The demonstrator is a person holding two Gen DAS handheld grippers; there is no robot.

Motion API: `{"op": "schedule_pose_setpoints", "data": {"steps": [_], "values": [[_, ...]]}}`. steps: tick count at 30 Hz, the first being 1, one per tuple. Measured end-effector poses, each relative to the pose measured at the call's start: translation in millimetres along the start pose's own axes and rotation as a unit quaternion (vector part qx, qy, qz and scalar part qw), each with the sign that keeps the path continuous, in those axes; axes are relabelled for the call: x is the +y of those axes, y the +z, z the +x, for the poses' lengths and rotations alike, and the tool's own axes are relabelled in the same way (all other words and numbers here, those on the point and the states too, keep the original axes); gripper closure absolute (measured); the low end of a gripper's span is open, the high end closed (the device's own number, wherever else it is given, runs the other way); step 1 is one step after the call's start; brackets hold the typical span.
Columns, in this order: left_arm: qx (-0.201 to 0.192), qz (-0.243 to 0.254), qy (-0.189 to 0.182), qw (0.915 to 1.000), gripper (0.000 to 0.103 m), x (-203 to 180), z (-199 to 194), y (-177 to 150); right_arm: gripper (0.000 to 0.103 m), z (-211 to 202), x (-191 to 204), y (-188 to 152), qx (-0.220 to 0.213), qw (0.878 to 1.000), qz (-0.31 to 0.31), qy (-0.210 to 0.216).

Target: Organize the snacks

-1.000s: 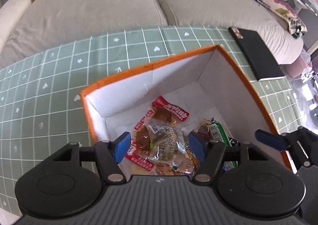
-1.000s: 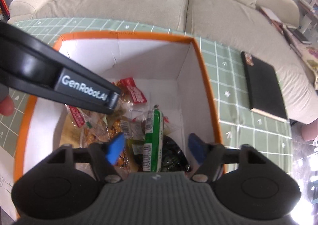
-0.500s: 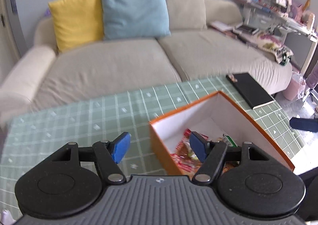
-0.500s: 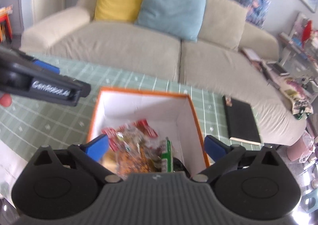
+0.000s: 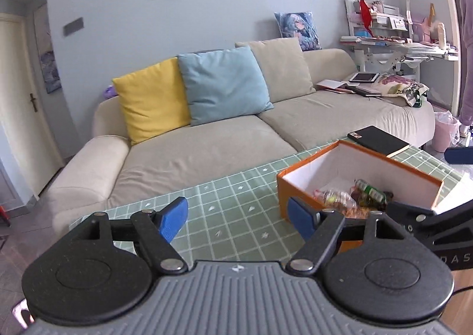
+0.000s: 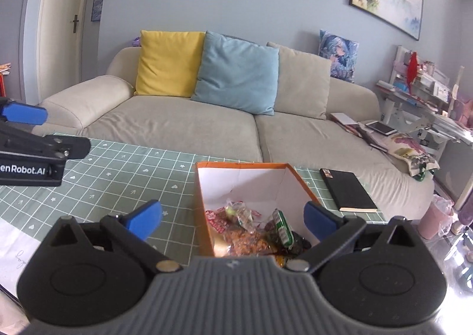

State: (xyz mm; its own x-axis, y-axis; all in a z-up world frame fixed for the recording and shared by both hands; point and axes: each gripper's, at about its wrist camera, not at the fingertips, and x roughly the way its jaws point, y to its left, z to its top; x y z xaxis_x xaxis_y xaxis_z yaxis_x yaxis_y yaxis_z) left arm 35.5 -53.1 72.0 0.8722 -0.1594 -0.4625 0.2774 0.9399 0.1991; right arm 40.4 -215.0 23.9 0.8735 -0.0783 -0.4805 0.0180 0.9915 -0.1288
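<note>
In the left wrist view, the left gripper (image 5: 238, 216) is empty, jaws opening over the green checked tablecloth (image 5: 236, 202); the orange cardboard box (image 5: 307, 193) of wrapped snacks (image 5: 340, 197) sits at right. In the right wrist view, the right gripper (image 6: 232, 215) is spread wide and empty, with the box at lower centre; keep both clear of its rim and confirm no packet remains outside.

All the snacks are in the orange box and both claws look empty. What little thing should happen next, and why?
Probably just ease both claws back and rest them. The snack packets all lie inside the orange box, and no loose packet shows on the green tablecloth. The right claw is wide open with nothing gripped; the left claw is opening over bare cloth.
</note>
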Motion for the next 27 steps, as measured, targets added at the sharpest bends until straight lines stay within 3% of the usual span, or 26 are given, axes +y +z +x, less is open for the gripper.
{"op": "schedule_pose_setpoints", "data": {"steps": [6, 9, 18, 27], "values": [[0.002, -0.026, 0.024, 0.9994, 0.012, 8.6, -23.6, -33.8, 0.004, -30.7, 29.0, -19.1, -0.009, 1.000, 0.007, -0.002], [0.025, -0.040, 0.040, 0.9981, 0.011, 16.3, -26.7, -49.4, 0.004, -37.7, 39.7, -28.4, -0.004, 1.000, 0.021, 0.001], [0.070, -0.054, 0.035, 0.9955, 0.011, 17.2, -18.3, -82.1, 0.004, -26.4, 51.8, -52.9, 0.031, 0.999, 0.030, -0.005], [0.083, -0.047, 0.042, 0.9945, 0.011, 11.9, -16.1, -91.0, 0.004, -18.1, 52.4, -55.3, 0.035, 0.999, 0.030, 0.002]]}}
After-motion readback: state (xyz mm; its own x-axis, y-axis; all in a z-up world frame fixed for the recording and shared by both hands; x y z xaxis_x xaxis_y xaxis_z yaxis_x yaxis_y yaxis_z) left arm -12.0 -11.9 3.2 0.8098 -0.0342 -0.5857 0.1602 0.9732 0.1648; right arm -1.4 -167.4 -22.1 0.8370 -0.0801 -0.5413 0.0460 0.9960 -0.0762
